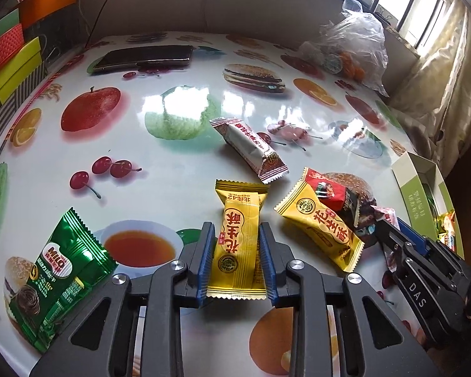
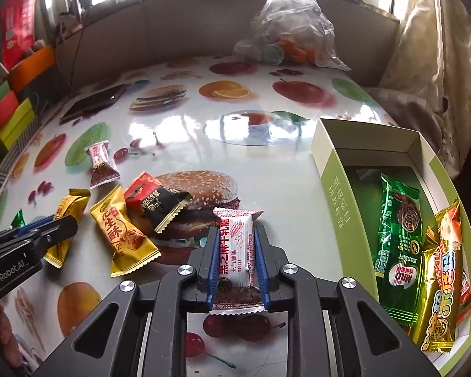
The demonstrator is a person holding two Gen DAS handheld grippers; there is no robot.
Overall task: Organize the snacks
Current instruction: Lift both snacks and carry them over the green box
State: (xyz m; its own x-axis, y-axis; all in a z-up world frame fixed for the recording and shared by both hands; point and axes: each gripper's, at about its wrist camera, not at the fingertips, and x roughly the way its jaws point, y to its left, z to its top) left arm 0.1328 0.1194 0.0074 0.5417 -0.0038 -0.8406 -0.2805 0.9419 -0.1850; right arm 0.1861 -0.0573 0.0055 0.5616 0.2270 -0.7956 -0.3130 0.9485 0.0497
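My left gripper (image 1: 236, 229) is shut on a yellow peanut-crisp packet (image 1: 239, 251) that lies on the fruit-print table. My right gripper (image 2: 238, 231) is shut on a white-and-red candy packet (image 2: 237, 251), just left of the green-and-white box (image 2: 332, 194). The box holds a green Milo packet (image 2: 395, 245) and a gold-orange packet (image 2: 439, 282). Loose between the grippers lie a second yellow packet (image 2: 125, 235), a red-and-black packet (image 2: 155, 198) and a white-red packet (image 1: 251, 147). Another green Milo packet (image 1: 59, 270) lies left of my left gripper.
A dark phone (image 1: 144, 58) lies at the table's far left. A clear plastic bag (image 2: 292, 28) with fruit sits at the far edge by the wall. Coloured boxes (image 1: 12, 56) are stacked off the table's left side. A curtain hangs at the right.
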